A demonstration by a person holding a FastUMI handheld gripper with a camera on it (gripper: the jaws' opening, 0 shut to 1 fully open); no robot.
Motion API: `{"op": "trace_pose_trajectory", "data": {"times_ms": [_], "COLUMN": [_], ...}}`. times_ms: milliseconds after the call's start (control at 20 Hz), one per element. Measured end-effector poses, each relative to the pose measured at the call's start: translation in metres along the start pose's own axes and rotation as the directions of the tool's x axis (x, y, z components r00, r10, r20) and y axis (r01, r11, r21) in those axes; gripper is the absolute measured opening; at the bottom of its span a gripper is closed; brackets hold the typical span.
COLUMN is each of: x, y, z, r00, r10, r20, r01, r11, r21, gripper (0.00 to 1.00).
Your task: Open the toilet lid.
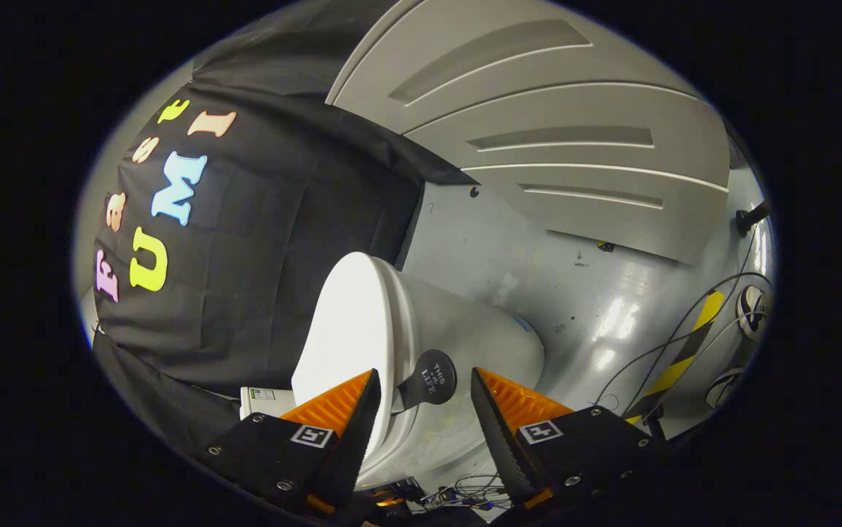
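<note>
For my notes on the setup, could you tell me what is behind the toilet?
Behind the toilet hangs the black cloth wall, with a small white box at its foot. Whatever lies behind the cloth is covered. The open gripper has its fingers either side of the lid's black tab.

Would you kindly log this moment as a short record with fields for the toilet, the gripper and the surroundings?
lid: toilet lid looks shut against the bowl
tab: dark round lift tab sticks out from the lid's edge
gripper: gripper has jaws open, tab between and just ahead, untouched
floor: glossy grey floor, loose cables
behind: grey panelled door
</note>
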State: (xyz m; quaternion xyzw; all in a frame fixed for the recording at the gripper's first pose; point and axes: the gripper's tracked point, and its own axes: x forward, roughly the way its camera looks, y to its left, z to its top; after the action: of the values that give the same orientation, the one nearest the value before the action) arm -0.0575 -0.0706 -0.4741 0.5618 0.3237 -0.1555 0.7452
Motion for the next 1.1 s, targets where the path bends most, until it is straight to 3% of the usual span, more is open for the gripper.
{"op": "trace_pose_trajectory", "data": {"times_ms": [300, 450, 750, 1100], "x": [0.016, 0.025, 0.029, 0.023], "y": [0.002, -0.004, -0.002, 0.002], "z": [-0.003, -0.006, -0.005, -0.004], "r00": [0.998, 0.998, 0.996, 0.987], "r10": [0.059, 0.043, 0.080, 0.161], "r20": [-0.029, -0.046, -0.036, -0.017], "r01": [-0.058, -0.043, -0.079, -0.158], "r11": [0.998, 0.999, 0.997, 0.979], "r21": [0.015, 0.020, 0.026, 0.126], "gripper": [0.52, 0.43, 0.29, 0.14]}}
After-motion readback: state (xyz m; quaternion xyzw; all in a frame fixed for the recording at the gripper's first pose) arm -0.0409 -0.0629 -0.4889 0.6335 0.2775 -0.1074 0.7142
